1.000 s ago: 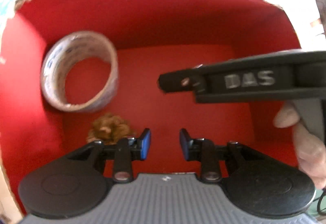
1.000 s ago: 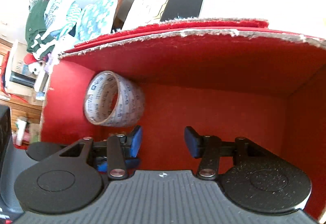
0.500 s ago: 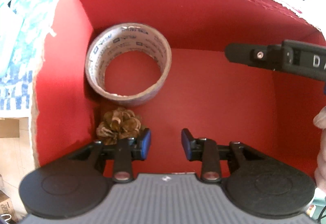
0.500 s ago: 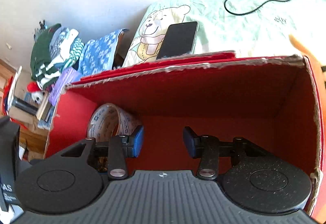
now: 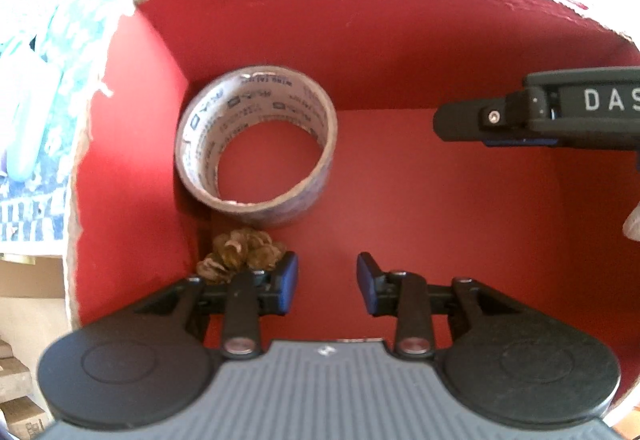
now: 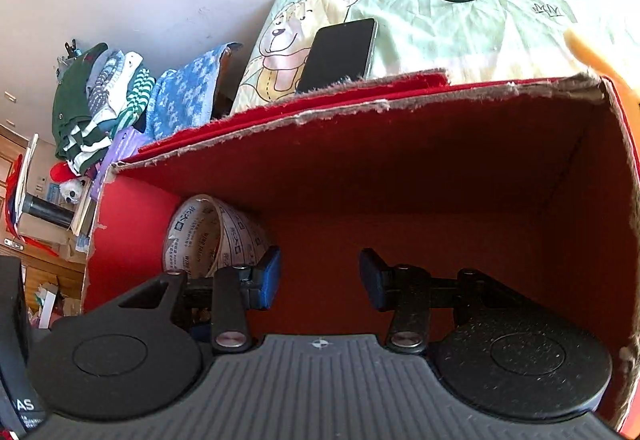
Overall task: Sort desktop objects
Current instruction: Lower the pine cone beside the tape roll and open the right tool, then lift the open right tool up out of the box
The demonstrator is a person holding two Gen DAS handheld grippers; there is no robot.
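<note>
The left gripper (image 5: 327,282) is opening over the torn red cardboard box (image 5: 360,24), nothing between its blue pads. Upper left, the printed tape roll (image 5: 256,144) leans in the corner, brown pinecone (image 5: 240,254) below. The right gripper (image 6: 319,276) hangs parted, empty.

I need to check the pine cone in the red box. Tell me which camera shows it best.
The left wrist view: the pine cone lies on the red box floor near the left wall, just below the tape roll, partly behind a left finger. The right wrist view shows the tape roll but no pine cone; the gripper body blocks that corner.
</note>
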